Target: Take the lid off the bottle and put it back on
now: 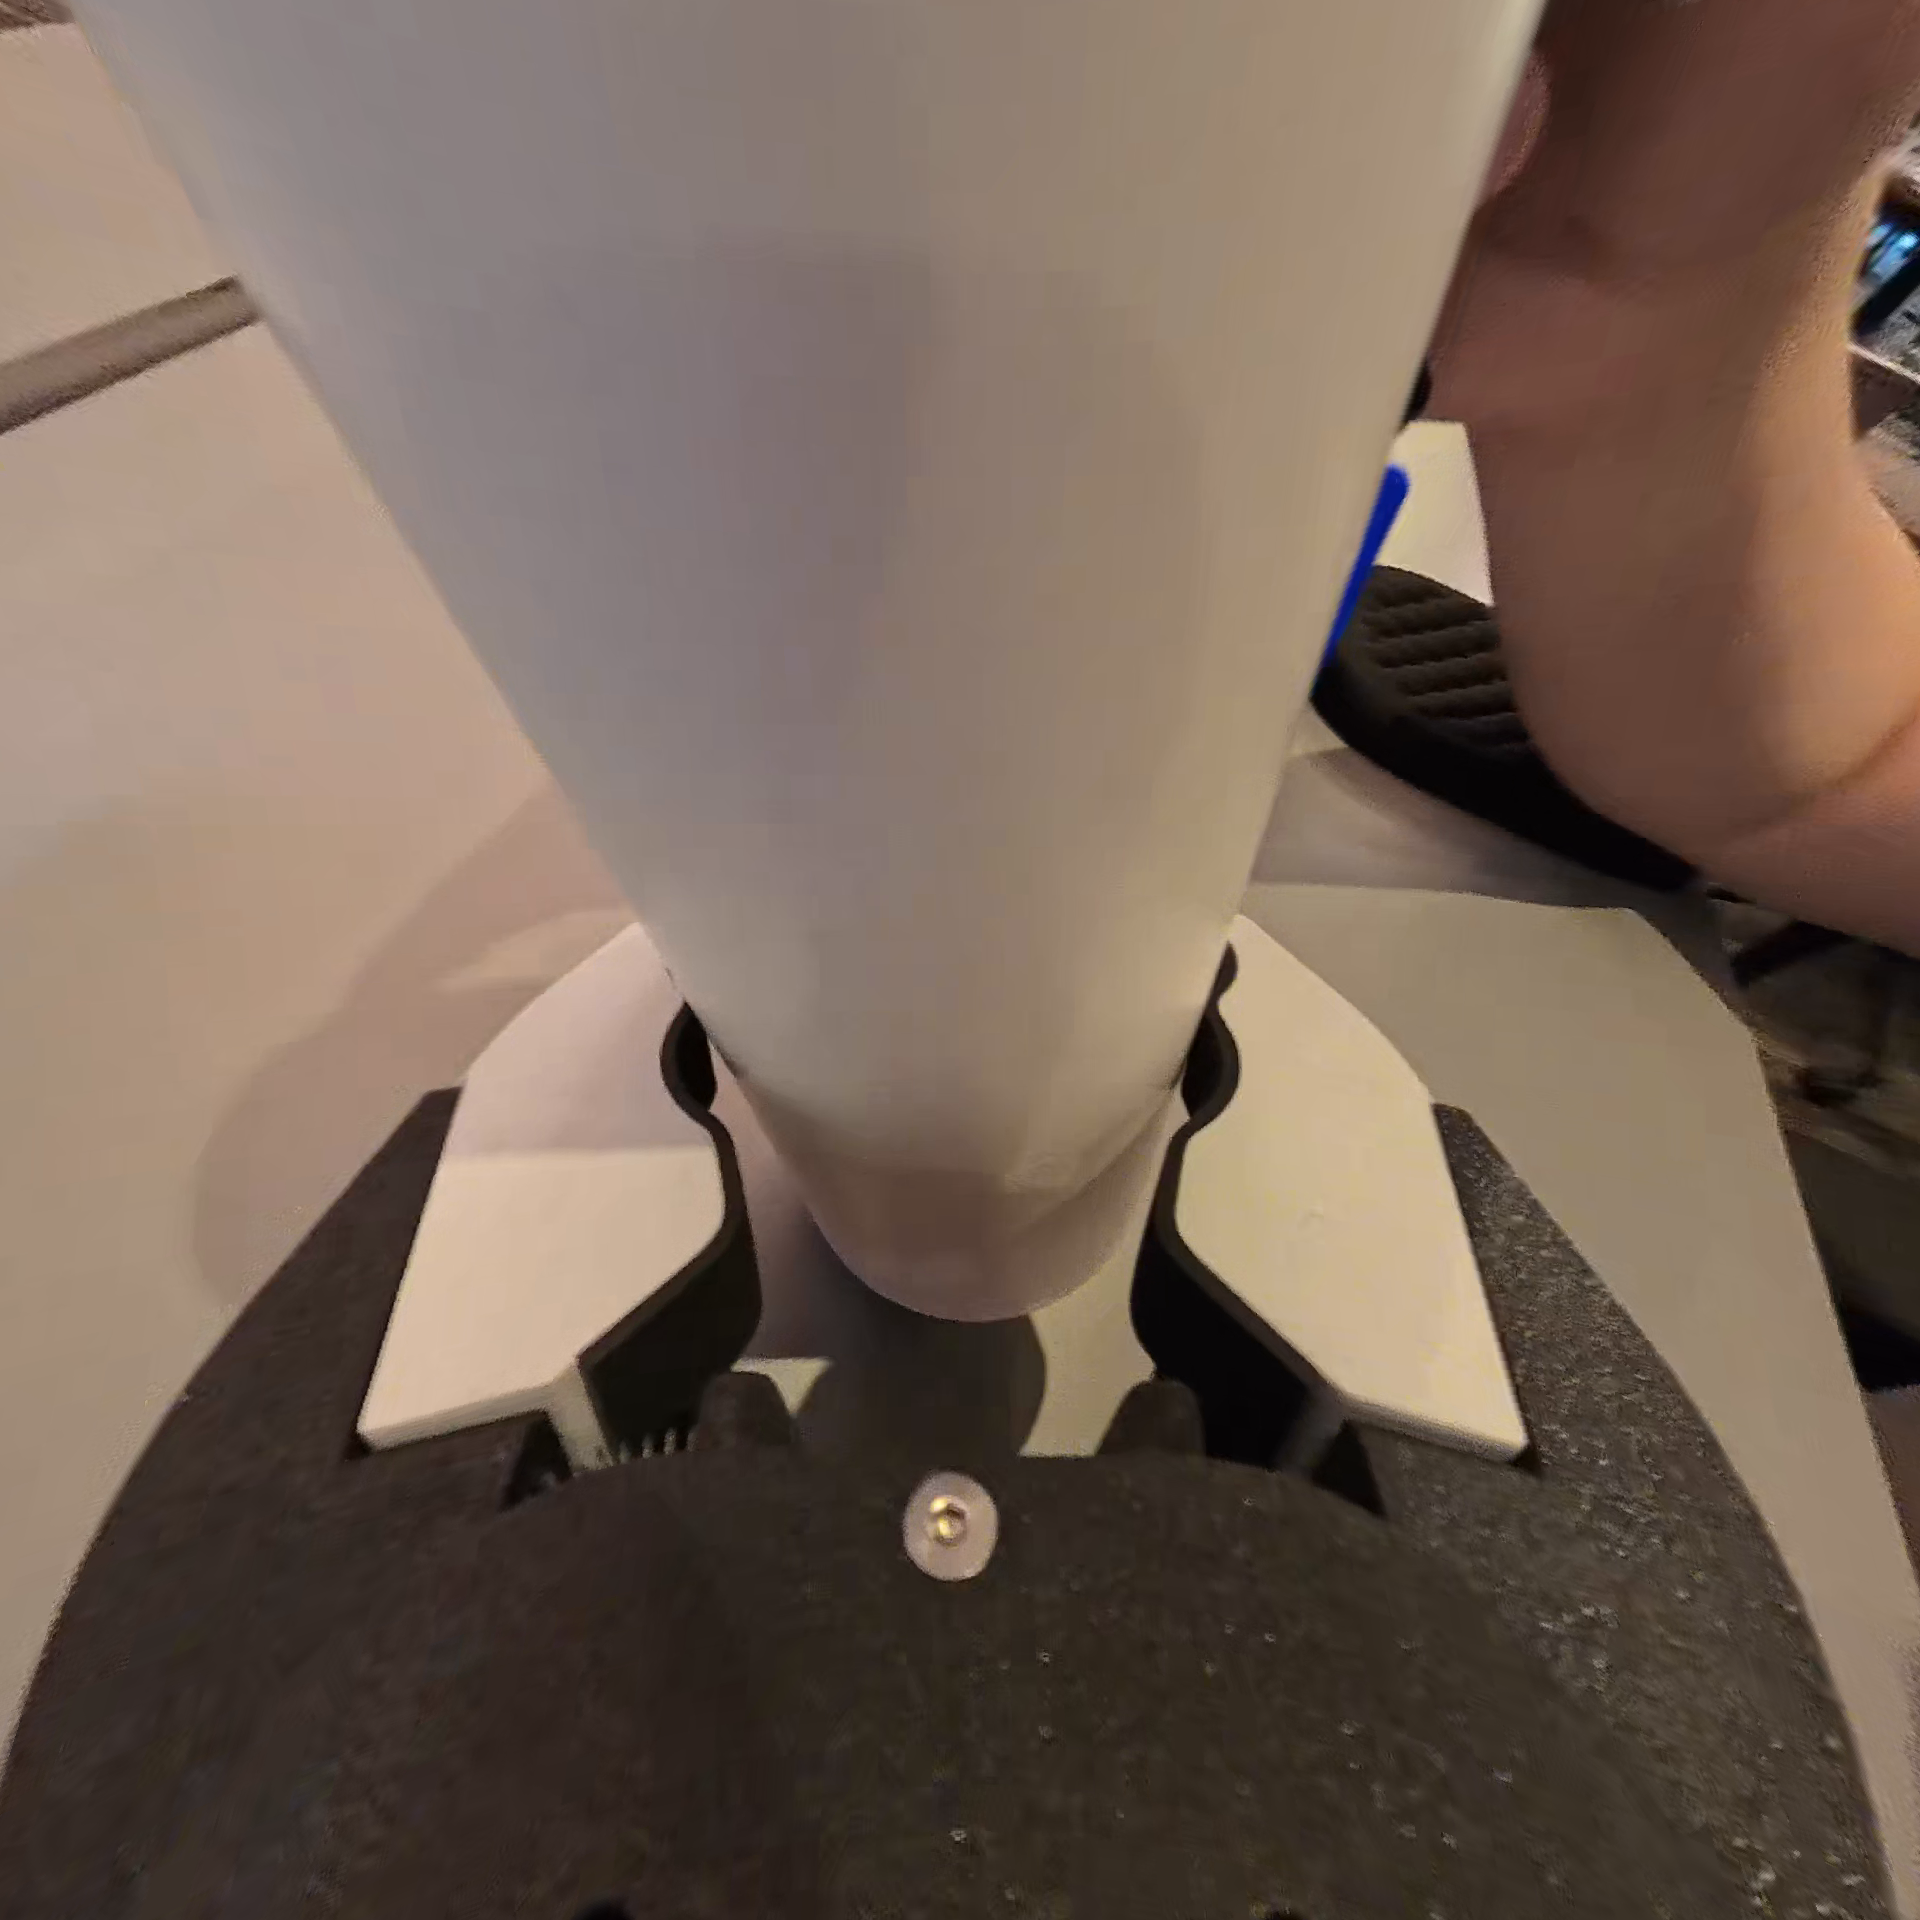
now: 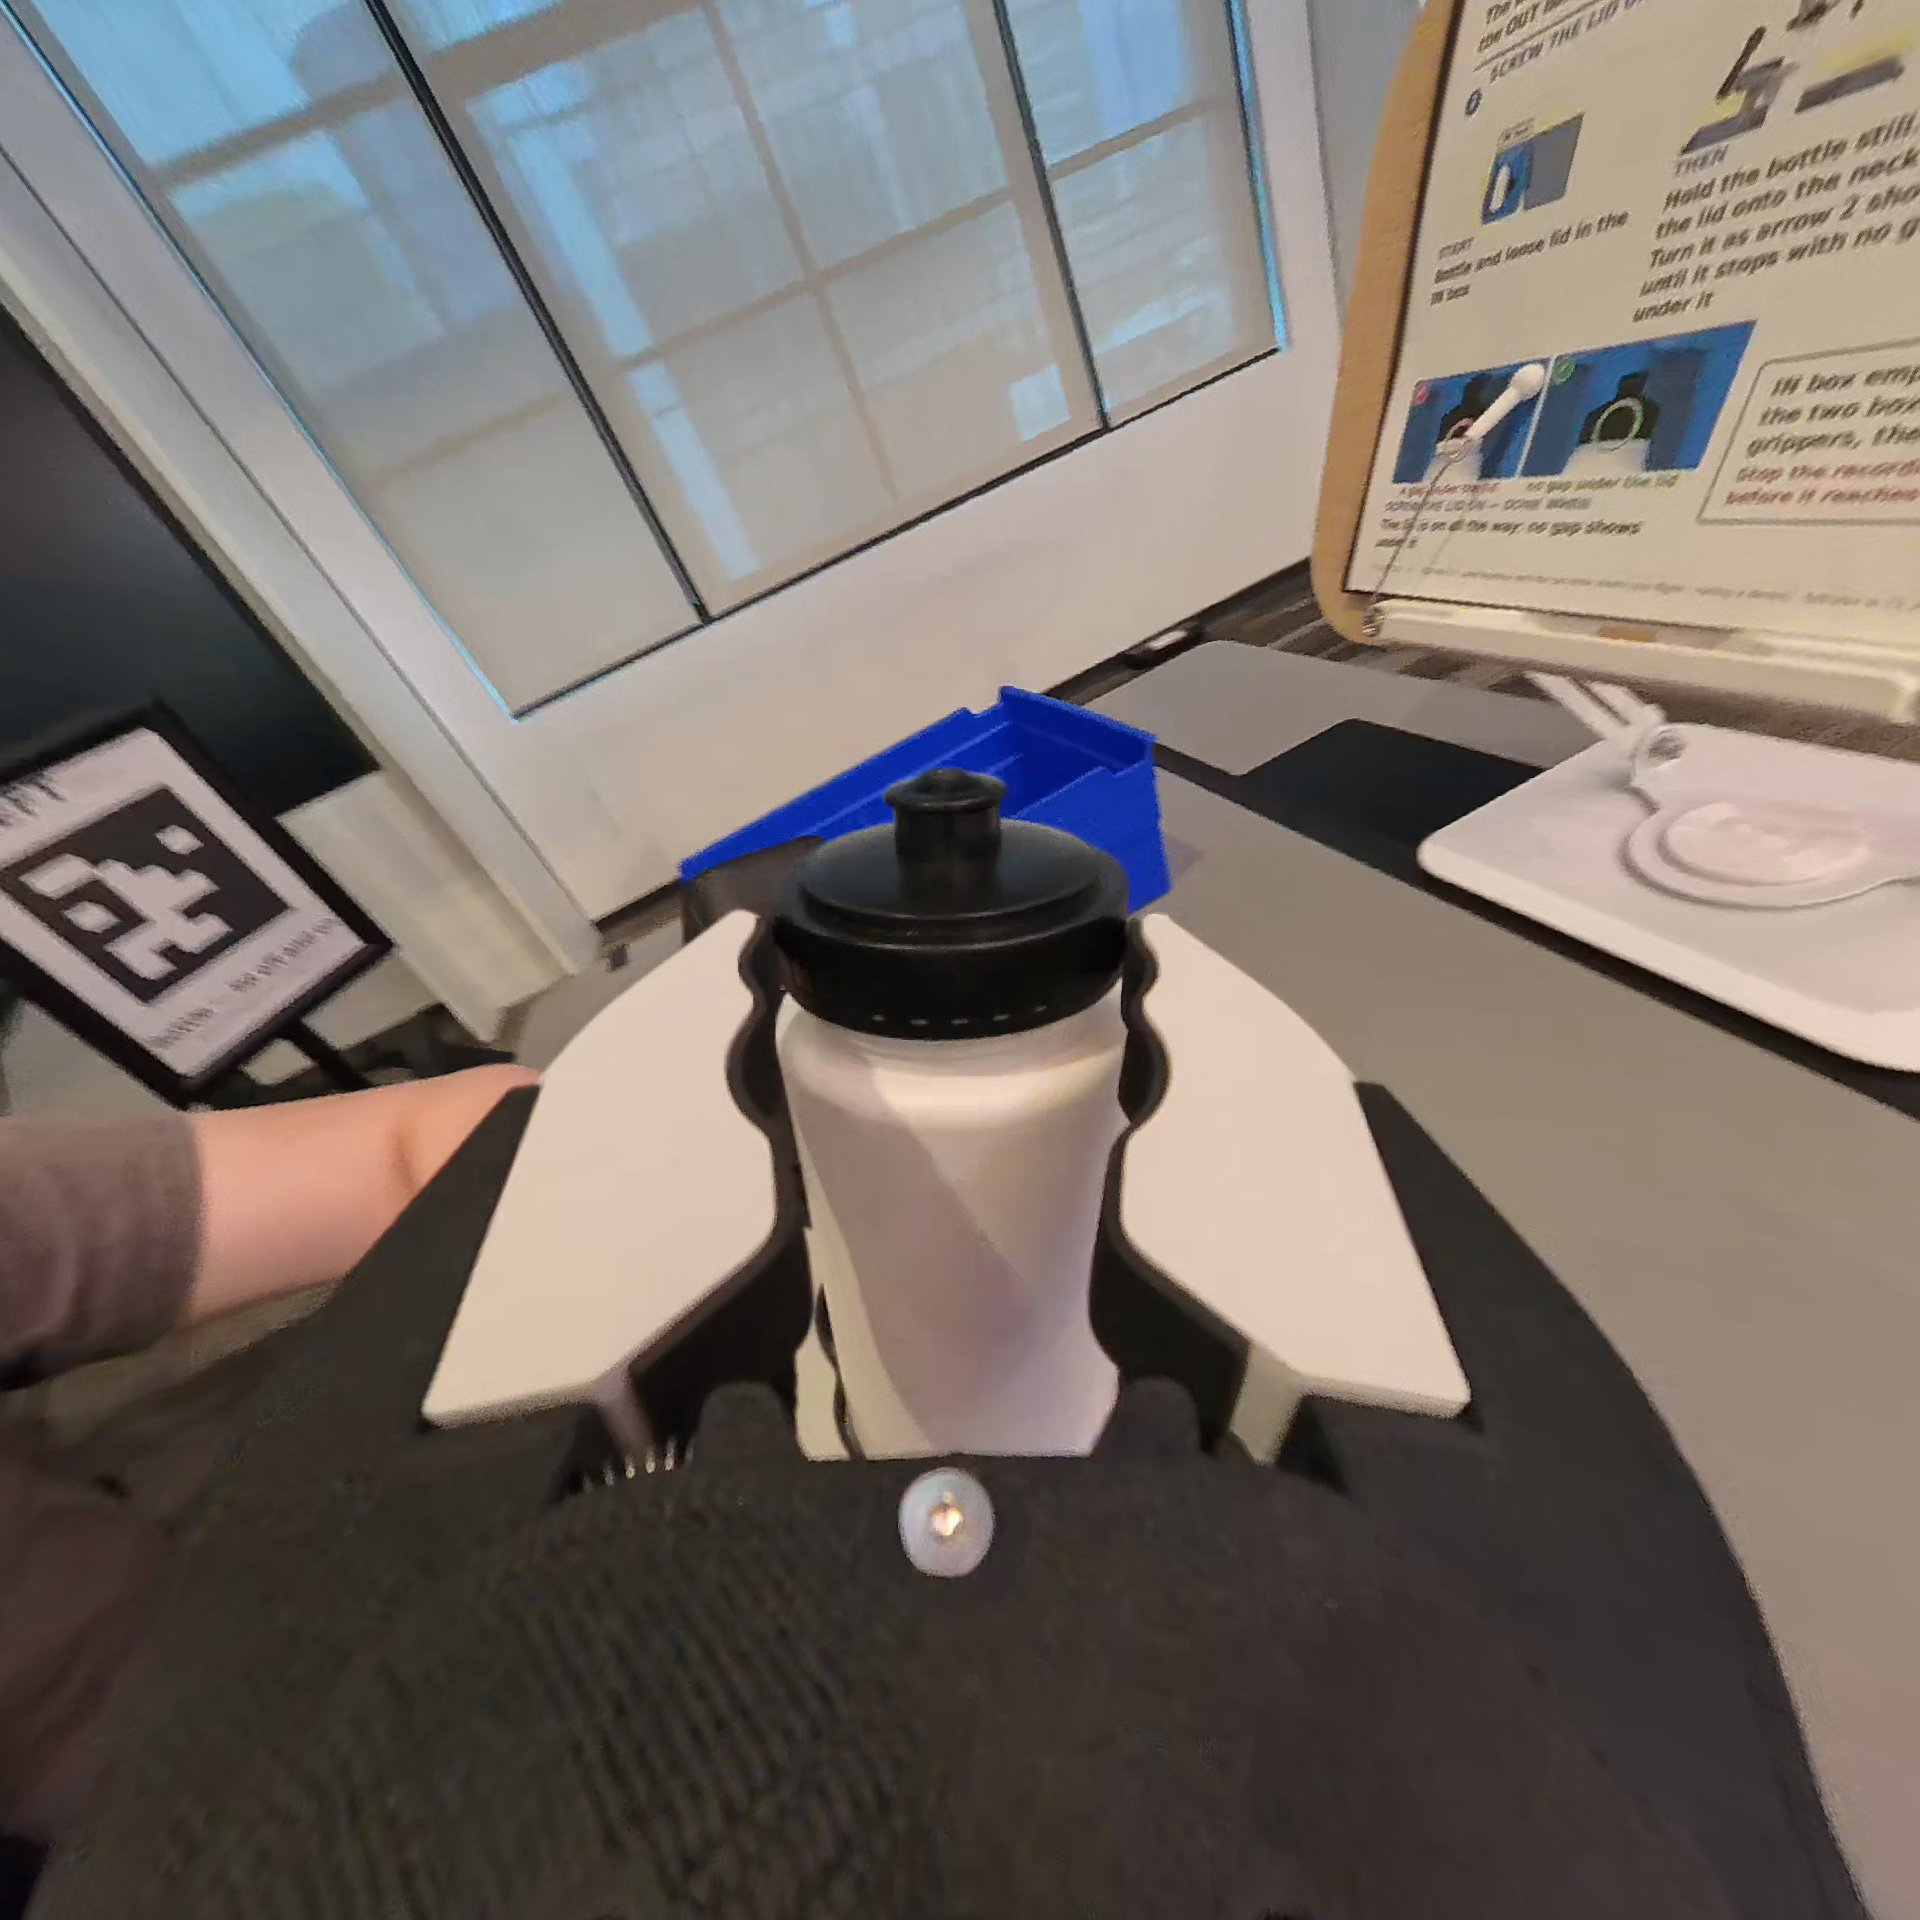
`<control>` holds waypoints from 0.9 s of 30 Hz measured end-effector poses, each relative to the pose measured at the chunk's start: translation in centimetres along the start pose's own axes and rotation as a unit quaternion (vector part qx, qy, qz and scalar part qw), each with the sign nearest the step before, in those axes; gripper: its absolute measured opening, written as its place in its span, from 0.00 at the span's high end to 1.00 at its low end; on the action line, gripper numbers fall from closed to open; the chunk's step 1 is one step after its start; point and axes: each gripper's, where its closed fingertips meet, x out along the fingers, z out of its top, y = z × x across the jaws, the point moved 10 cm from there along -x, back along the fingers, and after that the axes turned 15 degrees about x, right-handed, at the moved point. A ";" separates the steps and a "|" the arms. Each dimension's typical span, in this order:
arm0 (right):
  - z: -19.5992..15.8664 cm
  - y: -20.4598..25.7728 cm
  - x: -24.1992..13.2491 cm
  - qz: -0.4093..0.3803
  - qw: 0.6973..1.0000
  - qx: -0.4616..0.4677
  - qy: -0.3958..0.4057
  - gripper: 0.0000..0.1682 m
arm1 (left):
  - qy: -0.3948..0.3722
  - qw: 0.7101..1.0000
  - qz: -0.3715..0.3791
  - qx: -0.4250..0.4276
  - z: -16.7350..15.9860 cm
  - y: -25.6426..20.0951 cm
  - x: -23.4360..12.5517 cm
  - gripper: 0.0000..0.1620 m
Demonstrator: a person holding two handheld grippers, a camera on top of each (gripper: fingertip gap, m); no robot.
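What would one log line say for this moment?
left hand-held gripper: shut on bottle base | right hand-held gripper: around lid | lid: on bottle

My right gripper (image 2: 951, 997) had its channel filled by the white plastic bottle (image 2: 951, 1216), the black screw lid with its pull spout (image 2: 948, 904) wedged between my fingertips. Above the lid the air stood open. Just behind the lid, the blue plastic bin (image 2: 1081, 790) blocked the way forward. Right of the lid, grey tabletop (image 2: 1558, 1091) lay free up to a white stand base (image 2: 1704, 914). A bare forearm (image 2: 343, 1174) crowded the left.
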 end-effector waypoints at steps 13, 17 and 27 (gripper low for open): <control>0.4 -0.4 -0.5 -0.065 0.995 -0.006 0.076 0.56 | 0.032 0.999 -0.036 0.005 0.0 -1.0 -0.1 0.45; 0.3 -0.1 -0.5 -0.062 0.995 -0.003 0.077 0.61 | 0.029 0.999 -0.026 0.020 -0.1 -1.2 -0.2 0.45; -1.0 5.1 1.5 -0.097 0.975 -0.171 0.107 0.61 | 0.001 0.990 0.049 0.130 -0.9 -2.0 0.4 0.44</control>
